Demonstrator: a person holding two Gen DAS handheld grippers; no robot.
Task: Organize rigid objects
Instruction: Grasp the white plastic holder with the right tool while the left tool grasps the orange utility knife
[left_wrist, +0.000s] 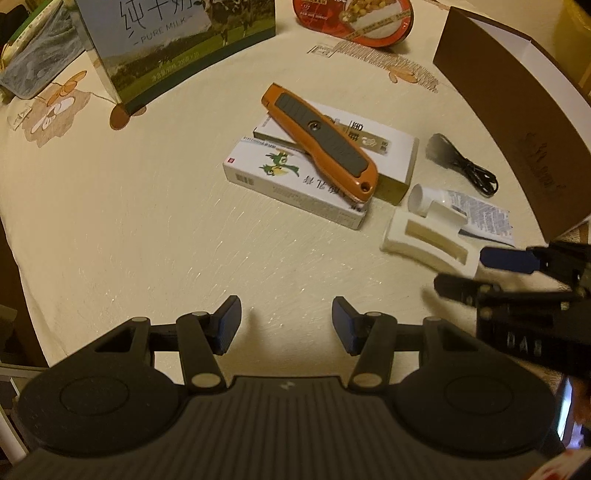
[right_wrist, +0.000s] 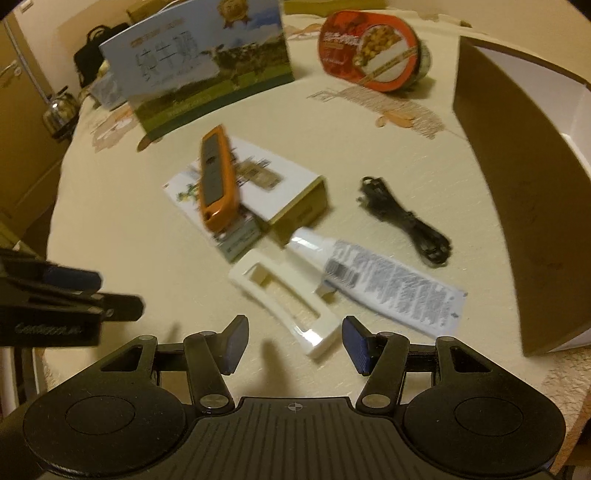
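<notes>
An orange utility knife lies across two flat white boxes in the middle of the table. To their right sit a white plastic holder, a white tube and a coiled black cable. My left gripper hangs open over bare cloth, short of the boxes. My right gripper is open too, with the holder's near end showing just ahead of its tips, untouched.
An open brown box stands along the right side. A milk carton and a red food bowl stand at the back. A kettle sits beyond the table's left edge.
</notes>
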